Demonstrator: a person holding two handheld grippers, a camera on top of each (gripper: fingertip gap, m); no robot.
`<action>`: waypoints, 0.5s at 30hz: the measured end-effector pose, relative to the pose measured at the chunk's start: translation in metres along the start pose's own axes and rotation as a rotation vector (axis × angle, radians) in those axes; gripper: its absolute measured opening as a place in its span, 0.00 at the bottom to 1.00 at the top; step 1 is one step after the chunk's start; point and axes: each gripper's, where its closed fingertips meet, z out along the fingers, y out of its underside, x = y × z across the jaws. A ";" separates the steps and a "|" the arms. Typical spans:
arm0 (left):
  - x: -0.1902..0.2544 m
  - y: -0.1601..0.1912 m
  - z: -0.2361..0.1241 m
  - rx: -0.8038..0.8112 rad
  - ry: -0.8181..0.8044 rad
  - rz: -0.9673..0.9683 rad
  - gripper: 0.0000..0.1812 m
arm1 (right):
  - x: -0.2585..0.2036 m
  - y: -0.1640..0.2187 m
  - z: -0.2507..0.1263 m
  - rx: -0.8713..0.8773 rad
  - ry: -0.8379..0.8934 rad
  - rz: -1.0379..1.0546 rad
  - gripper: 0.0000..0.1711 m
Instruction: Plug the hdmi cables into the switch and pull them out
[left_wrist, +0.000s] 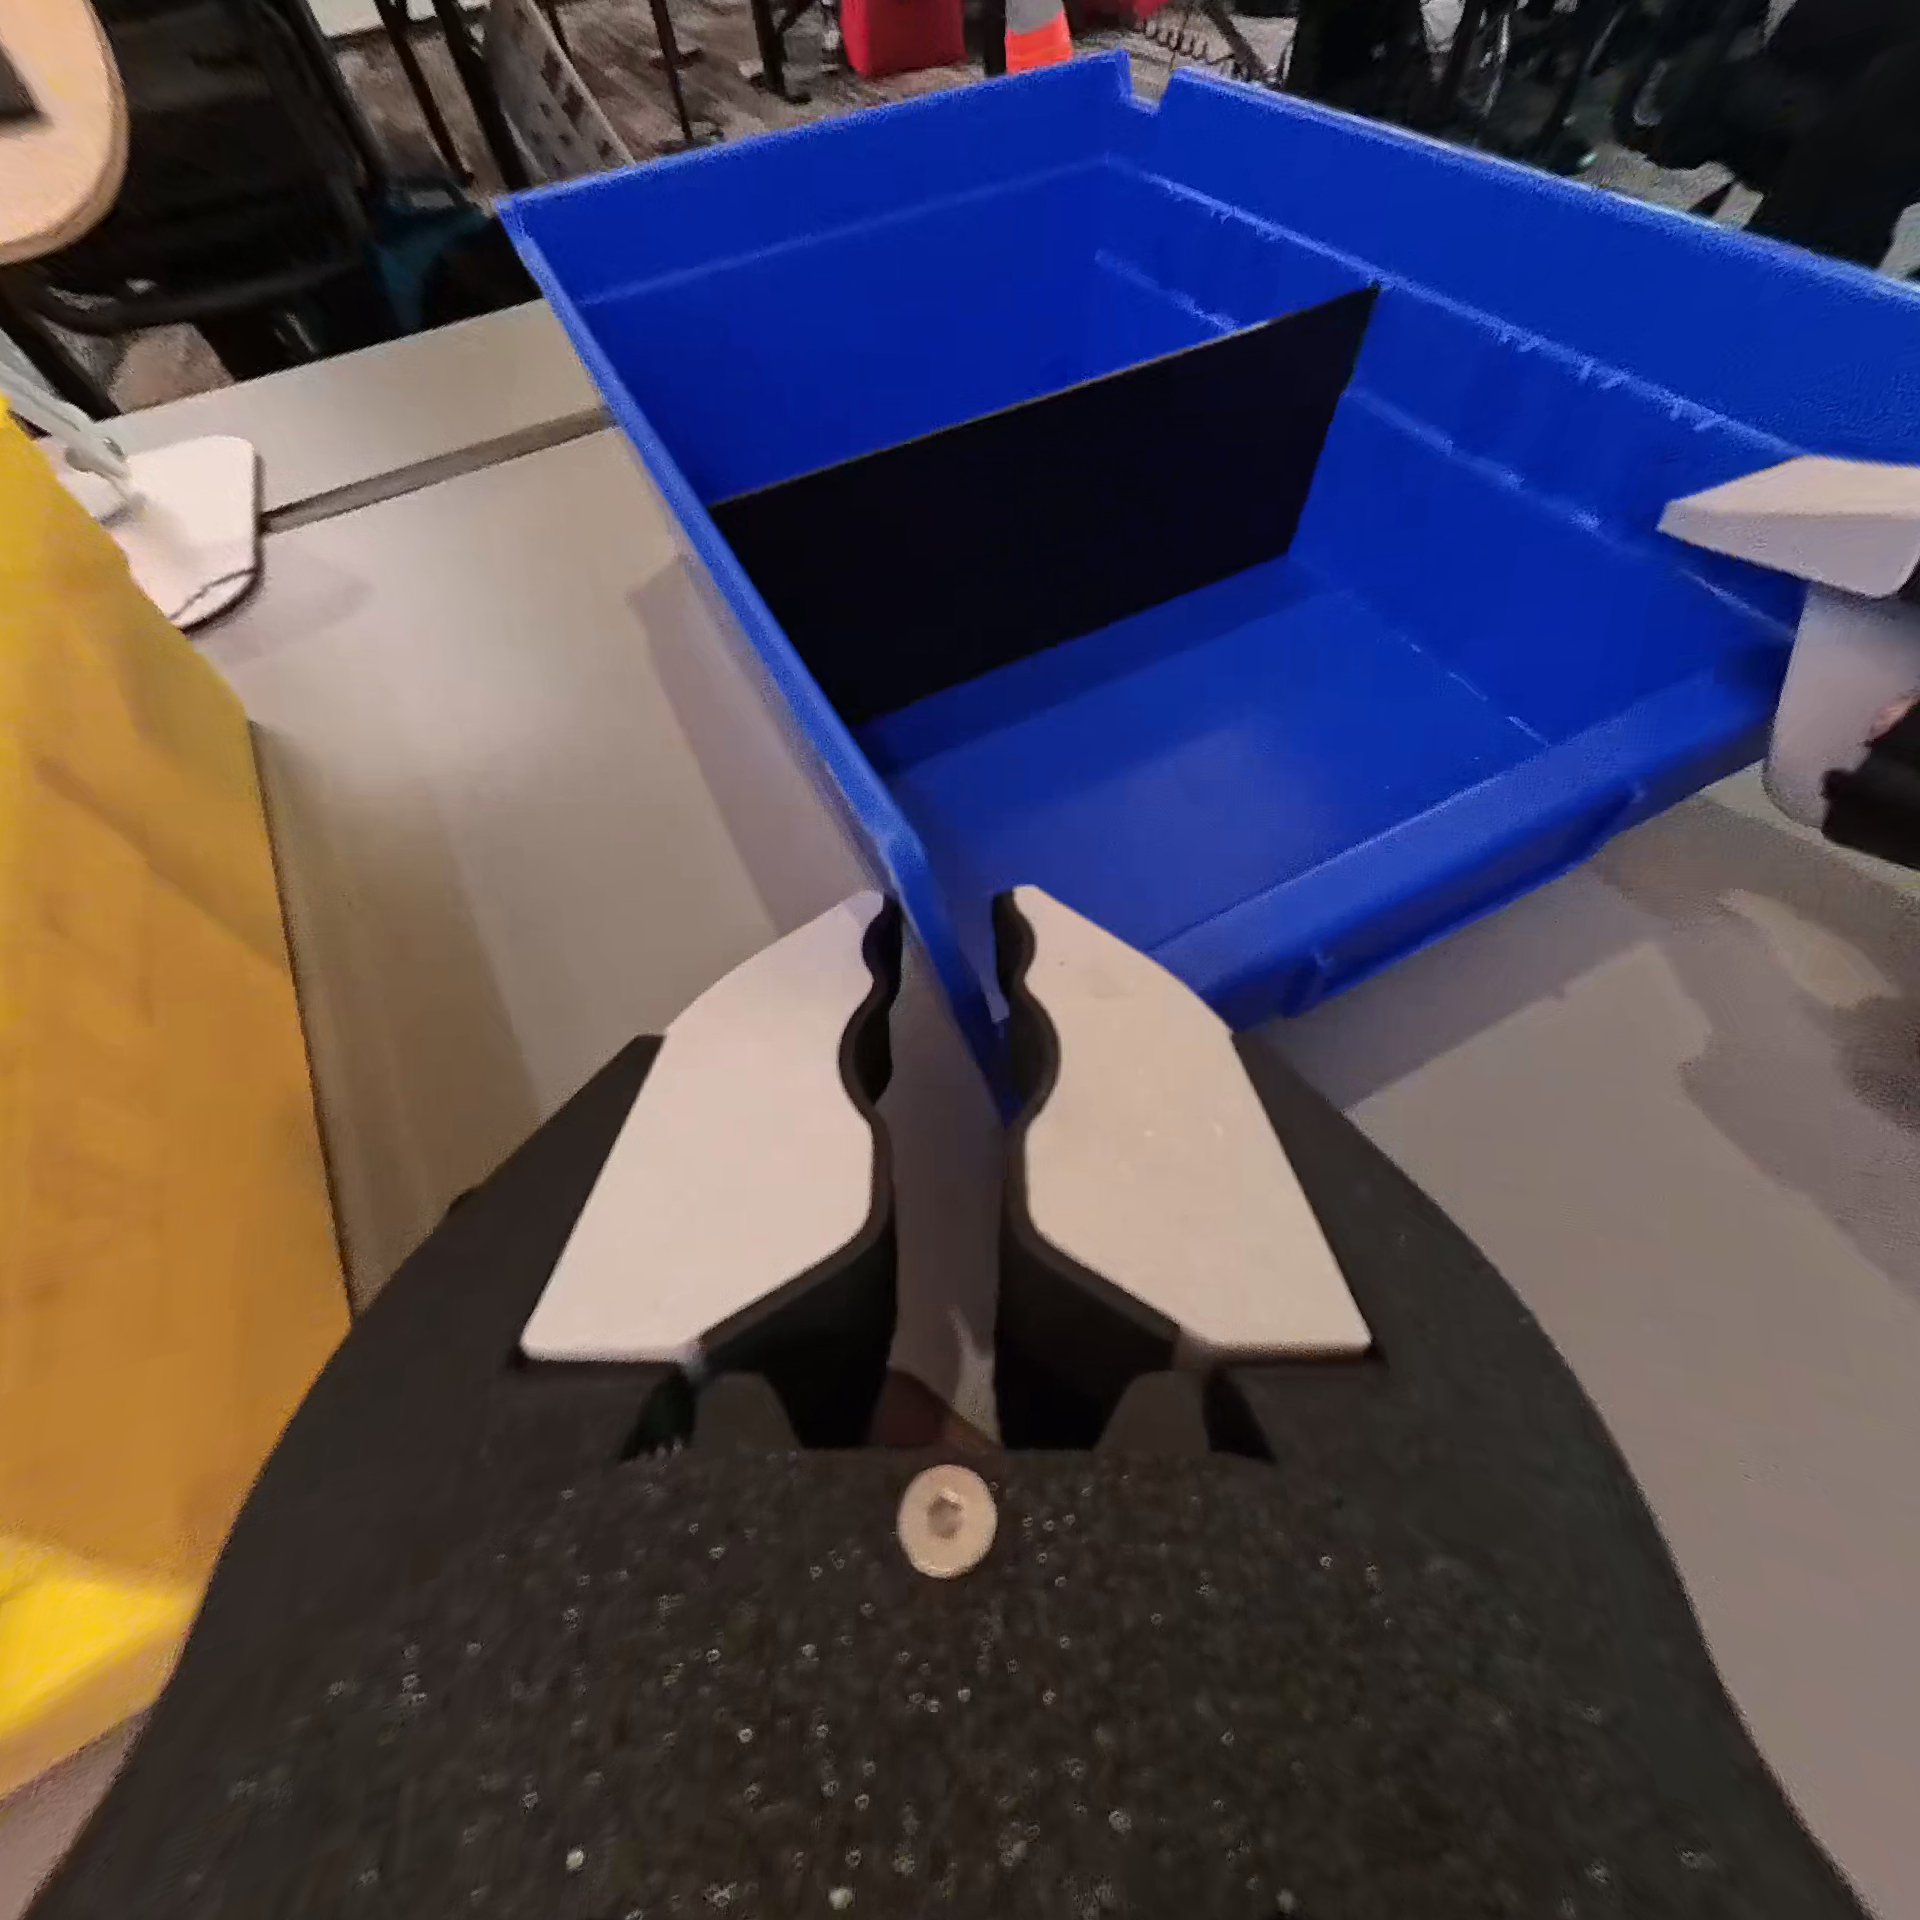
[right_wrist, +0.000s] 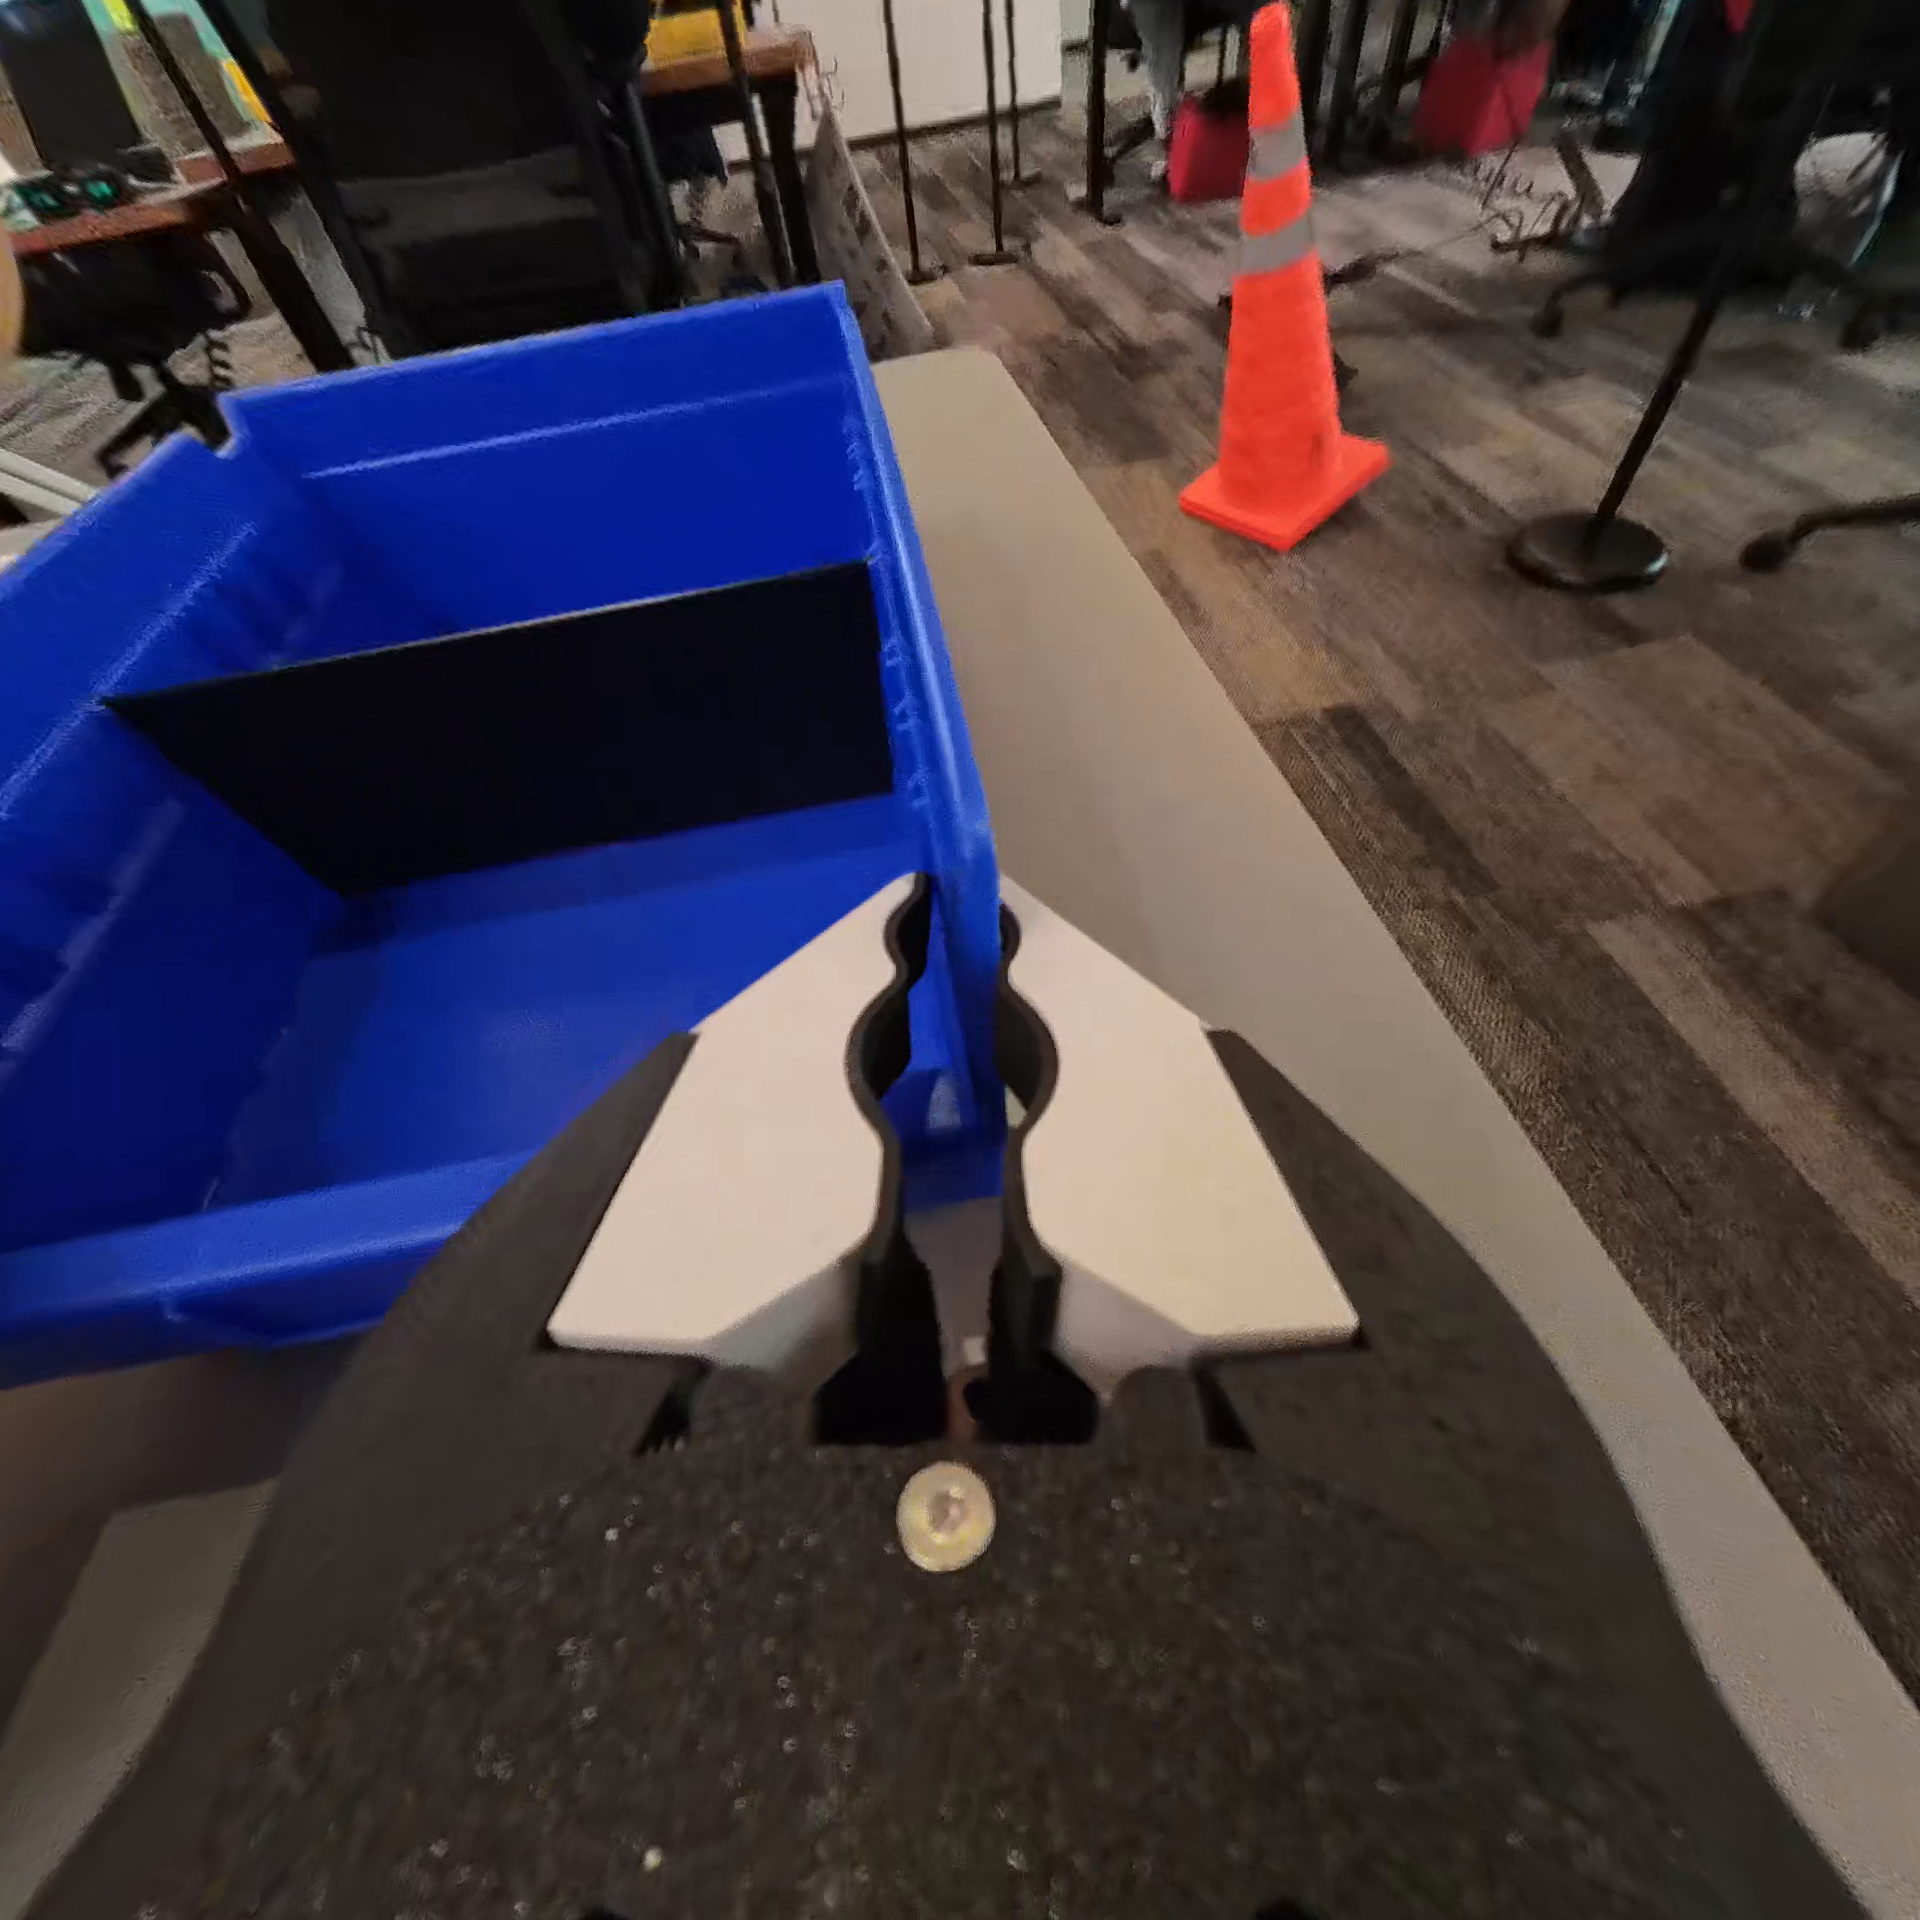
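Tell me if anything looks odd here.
Yes. No cables or switch show in either view. The blue bin looks empty, and each gripper, left and right, straddles a near corner wall of the bin.

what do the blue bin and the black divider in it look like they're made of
Blue bin: likely molded plastic, with a slight sheen, ribbed rim and thin uniform walls. Black divider: a thin flat sheet, matte, probably plastic, though card can't be ruled out.
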 end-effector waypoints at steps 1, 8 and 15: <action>0.001 -0.001 0.001 -0.006 0.016 0.000 0.10 | 0.000 -0.001 0.001 0.001 0.003 0.007 0.04; -0.006 0.001 -0.049 0.065 0.032 0.133 0.22 | 0.004 -0.034 -0.021 0.072 0.060 -0.115 0.11; -0.078 -0.019 -0.162 0.288 0.000 0.183 0.29 | -0.059 -0.103 -0.077 0.294 -0.103 -0.004 0.12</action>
